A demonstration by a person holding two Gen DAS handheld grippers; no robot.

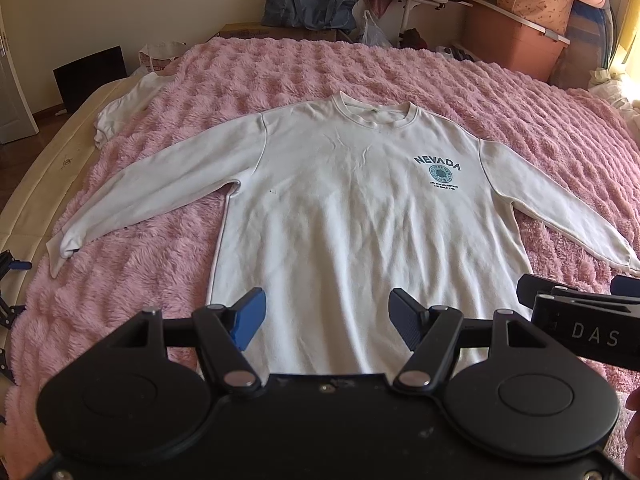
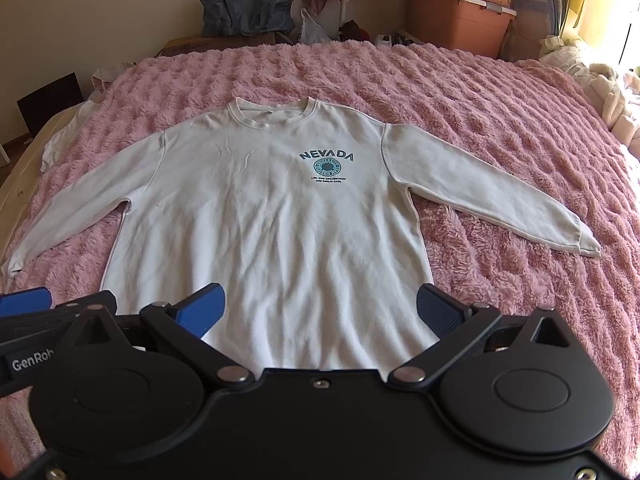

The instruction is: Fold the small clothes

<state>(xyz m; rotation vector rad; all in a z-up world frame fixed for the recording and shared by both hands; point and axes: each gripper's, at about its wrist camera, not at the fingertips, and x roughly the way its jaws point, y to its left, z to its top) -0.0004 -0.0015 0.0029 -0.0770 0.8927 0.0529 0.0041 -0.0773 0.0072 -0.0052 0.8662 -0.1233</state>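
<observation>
A white long-sleeved sweatshirt (image 1: 344, 208) with a blue "NEVADA" print lies flat, front up, on a pink fluffy blanket (image 1: 320, 68), both sleeves spread out; it also shows in the right wrist view (image 2: 272, 216). My left gripper (image 1: 327, 320) is open and empty, held above the sweatshirt's hem near its left side. My right gripper (image 2: 320, 312) is open and empty above the hem near its right side. The two grippers are side by side; each shows at the edge of the other's view.
Another white garment (image 1: 124, 108) lies at the blanket's far left edge. Beyond the bed stand a blue bag (image 1: 308, 0) on a cardboard box, a pink storage bin (image 1: 516, 40) and piled items. Soft toys (image 2: 612, 92) sit at the right.
</observation>
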